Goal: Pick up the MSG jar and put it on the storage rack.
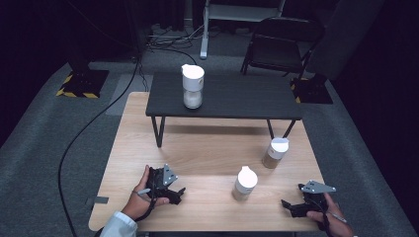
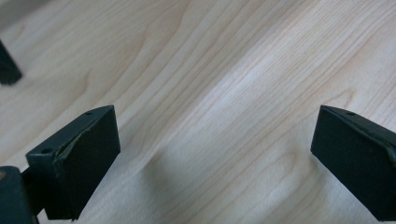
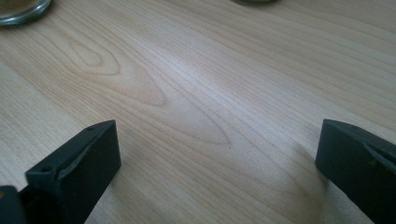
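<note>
Wooden table [image 1: 207, 148]: both hands resting low at near edge, nothing gripped; step looks like start, before any reach.
Dark riser shelf [image 1: 237, 96] at back carries one jar [image 1: 192, 86].
Two white-lidded jars on tabletop: near jar [image 1: 244, 183], far jar [image 1: 274, 152], between grippers, apart from both.
Left gripper [image 1: 178, 193]: jaws spread wide, pointing right.
Right gripper [image 1: 289, 205]: jaws wide apart, pointing left; glass base at its view's corner [image 3: 21, 9], probably near jar.
Next: lift, advance to near jar, straddle its body, close.
</note>
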Motion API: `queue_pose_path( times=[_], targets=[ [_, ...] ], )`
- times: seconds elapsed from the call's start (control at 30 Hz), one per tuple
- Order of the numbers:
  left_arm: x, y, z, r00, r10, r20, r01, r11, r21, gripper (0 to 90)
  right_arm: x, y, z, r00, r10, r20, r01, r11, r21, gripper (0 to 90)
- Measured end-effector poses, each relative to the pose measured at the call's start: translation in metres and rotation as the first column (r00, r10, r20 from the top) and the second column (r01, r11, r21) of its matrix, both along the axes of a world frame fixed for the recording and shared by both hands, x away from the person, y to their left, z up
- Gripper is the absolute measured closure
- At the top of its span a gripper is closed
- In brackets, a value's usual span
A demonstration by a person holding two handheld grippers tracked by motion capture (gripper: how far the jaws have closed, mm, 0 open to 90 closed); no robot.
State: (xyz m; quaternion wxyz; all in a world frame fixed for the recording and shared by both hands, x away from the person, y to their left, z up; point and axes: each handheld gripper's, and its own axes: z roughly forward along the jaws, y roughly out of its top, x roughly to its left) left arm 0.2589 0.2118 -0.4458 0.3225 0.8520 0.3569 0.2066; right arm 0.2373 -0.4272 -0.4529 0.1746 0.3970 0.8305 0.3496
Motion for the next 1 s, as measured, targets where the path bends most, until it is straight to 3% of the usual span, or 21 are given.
queue_pose_path(
  times=[0.2,0.33,0.4,1.0],
  targets=[
    [0.003,0.009,-0.001,0.9993,0.029,-0.022,-0.029,0.9996,-0.003,0.6,0.000,0.000,0.000,1.0000,0.000,0.000,0.000,1.000,0.000,0.0],
    [0.011,0.024,-0.003,0.9949,0.046,-0.089,-0.052,0.9964,-0.067,0.3,0.000,0.000,0.000,1.0000,0.000,0.000,0.000,1.000,0.000,0.0],
    [0.012,0.029,-0.005,0.9940,0.046,-0.100,-0.054,0.9951,-0.083,0.2,0.000,0.000,0.000,1.0000,0.000,0.000,0.000,1.000,0.000,0.0],
    [0.014,0.034,-0.005,0.9941,0.042,-0.100,-0.050,0.9952,-0.084,0.0,0.000,0.000,0.000,1.0000,0.000,0.000,0.000,1.000,0.000,0.0]
  ],
)
